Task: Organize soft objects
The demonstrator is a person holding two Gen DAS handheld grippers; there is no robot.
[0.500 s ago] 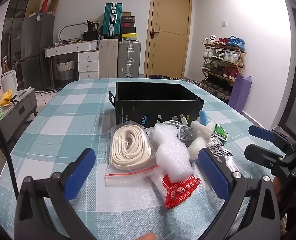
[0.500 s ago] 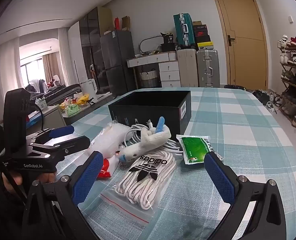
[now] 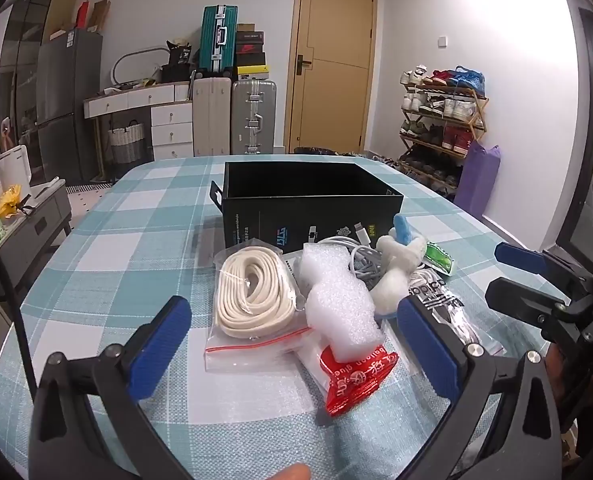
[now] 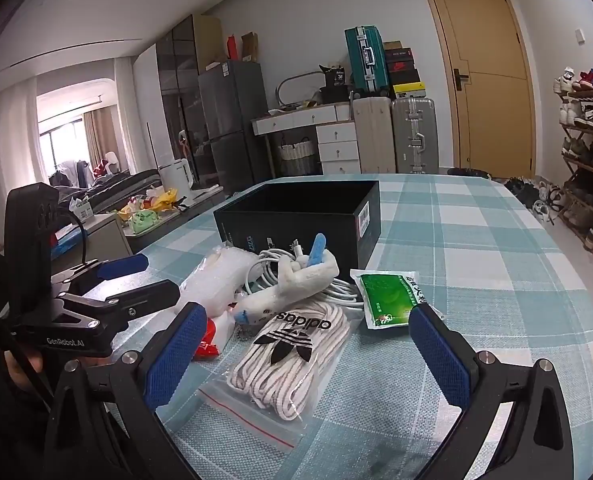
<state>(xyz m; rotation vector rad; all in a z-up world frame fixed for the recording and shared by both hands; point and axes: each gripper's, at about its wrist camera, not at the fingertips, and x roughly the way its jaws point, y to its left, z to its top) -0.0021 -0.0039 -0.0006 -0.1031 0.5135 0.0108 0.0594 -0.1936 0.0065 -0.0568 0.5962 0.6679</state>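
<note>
Left tool (image 3: 294,354) and right tool (image 4: 302,354), both released with jaws spread wide and nothing between them, hover over the counter (image 3: 144,216) near its front edge. The soft objects lie heaped mid-counter, just before the black box (image 3: 308,208): bagged cream strap (image 3: 252,300), foam piece (image 3: 336,300), plush toy (image 4: 292,284), bagged white laces (image 4: 292,364), green packet (image 4: 388,296).

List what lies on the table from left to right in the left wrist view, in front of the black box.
Bag of cream strap → white foam piece → white plush toy → green packet. The cable, red packet and bag of white cord overlap these, so they are left out.
</note>
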